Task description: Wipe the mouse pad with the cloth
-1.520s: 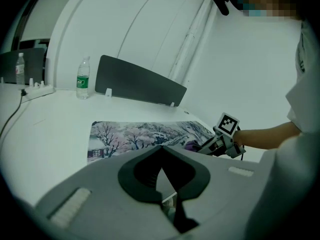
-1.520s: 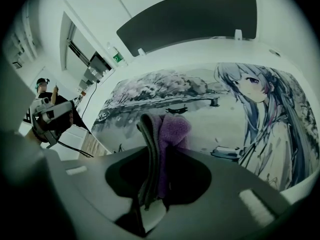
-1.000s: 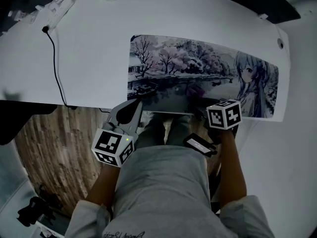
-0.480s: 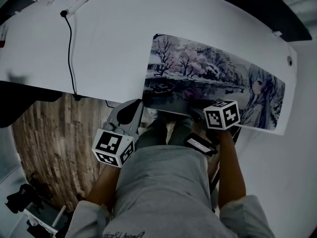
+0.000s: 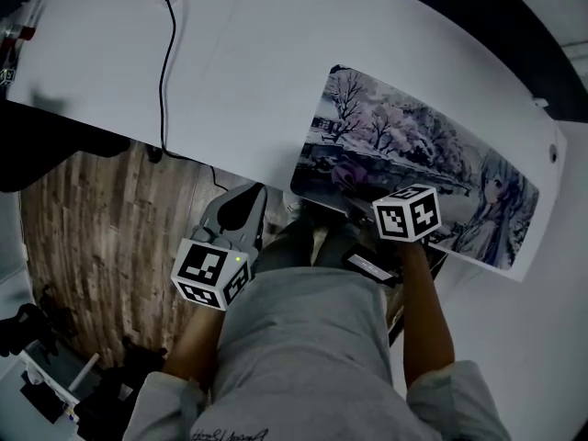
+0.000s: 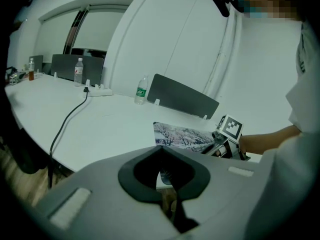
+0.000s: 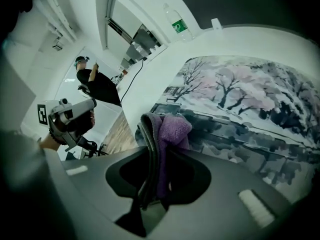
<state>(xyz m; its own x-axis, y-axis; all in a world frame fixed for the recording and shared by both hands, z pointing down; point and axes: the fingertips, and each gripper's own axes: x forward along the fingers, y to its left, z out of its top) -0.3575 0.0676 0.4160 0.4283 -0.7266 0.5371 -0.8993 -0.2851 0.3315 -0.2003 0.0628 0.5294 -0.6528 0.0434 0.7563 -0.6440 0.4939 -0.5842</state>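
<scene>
over mouse pad [image 5: 413, 145], cloth [image 7: 167, 131] (right gripper [image 5: 360, 191])

A black cable [image 5: 166, 62] is laid across the white worktop [image 5: 239, 72], from a power strip [image 6: 100, 91] at the far side to the near edge. A green-labelled bottle [image 6: 142, 90] is stood upright just beside a dark divider panel [image 6: 182, 97]. Wood-grain floor [image 5: 87, 237] is seen below.

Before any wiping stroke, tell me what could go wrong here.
1. The left gripper hangs shut off the table, so nothing pins the mouse pad. A stroke may drag it, and it lies at the table's near edge.
2. The right gripper pinches only a fold of the cloth; friction might tug it loose.
</scene>
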